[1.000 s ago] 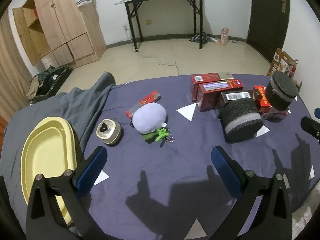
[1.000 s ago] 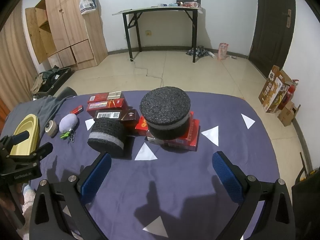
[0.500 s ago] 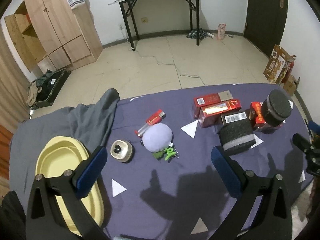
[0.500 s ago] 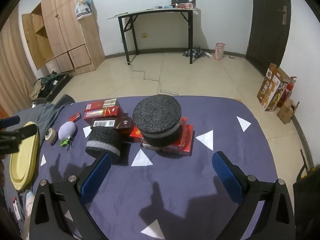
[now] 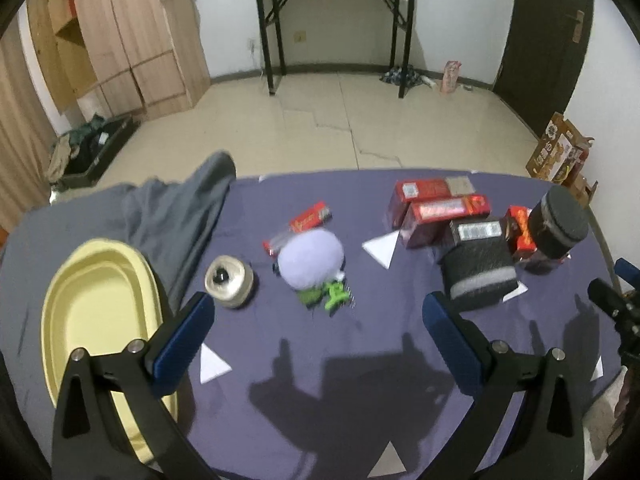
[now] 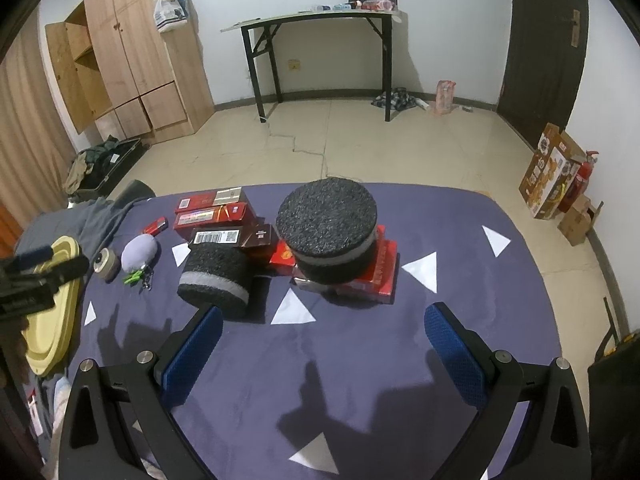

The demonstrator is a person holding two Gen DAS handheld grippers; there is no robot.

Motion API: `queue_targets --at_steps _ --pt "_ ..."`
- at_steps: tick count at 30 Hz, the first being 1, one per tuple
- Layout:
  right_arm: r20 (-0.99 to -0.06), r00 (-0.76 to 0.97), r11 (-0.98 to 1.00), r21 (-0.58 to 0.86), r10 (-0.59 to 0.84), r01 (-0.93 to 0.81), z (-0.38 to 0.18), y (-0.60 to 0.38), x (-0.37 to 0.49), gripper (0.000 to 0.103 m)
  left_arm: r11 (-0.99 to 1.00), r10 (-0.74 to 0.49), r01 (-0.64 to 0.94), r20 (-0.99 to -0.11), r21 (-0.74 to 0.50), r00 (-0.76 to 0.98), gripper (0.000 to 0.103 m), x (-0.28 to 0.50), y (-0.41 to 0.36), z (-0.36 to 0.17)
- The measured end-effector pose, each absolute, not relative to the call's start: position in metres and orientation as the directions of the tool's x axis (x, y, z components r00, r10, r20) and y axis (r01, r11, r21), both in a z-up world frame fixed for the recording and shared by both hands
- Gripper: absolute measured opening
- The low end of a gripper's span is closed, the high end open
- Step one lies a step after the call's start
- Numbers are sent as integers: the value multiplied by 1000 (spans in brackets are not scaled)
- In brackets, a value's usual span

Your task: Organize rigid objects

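Left wrist view, yellow tray holding nothing, left tool and right tool both released, gripping nothing.

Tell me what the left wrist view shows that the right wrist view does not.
Only the left wrist view shows the whole inside of the yellow tray. Only the right wrist view shows the red fire extinguisher on the floor and the flat red boxes under the upright foam cylinder. Both show the purple plush, the round tin, the lying foam cylinder and open fingers.
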State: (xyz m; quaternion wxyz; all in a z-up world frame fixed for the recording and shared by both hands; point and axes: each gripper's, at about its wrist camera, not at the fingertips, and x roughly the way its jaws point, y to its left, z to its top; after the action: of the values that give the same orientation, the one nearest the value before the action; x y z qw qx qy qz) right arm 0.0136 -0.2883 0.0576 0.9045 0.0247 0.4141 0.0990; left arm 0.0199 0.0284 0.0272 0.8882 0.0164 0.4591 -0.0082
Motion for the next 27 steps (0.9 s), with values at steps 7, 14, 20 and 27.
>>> queue_targets --at_steps 7,14,20,27 --pt "-753 627 979 128 200 -159 53 -288 14 103 1000 2 -1 -830 1 557 103 17 36 15" --pt "-763 619 981 119 188 -151 49 -286 18 103 999 -16 -15 -831 -29 556 103 18 38 19" --pt "-759 620 978 127 202 -163 51 -286 17 103 1000 -22 -1 -822 -28 569 103 17 37 25" --pt "-758 621 980 125 197 -157 53 -290 15 103 998 -37 -19 -842 -56 538 103 18 44 21"
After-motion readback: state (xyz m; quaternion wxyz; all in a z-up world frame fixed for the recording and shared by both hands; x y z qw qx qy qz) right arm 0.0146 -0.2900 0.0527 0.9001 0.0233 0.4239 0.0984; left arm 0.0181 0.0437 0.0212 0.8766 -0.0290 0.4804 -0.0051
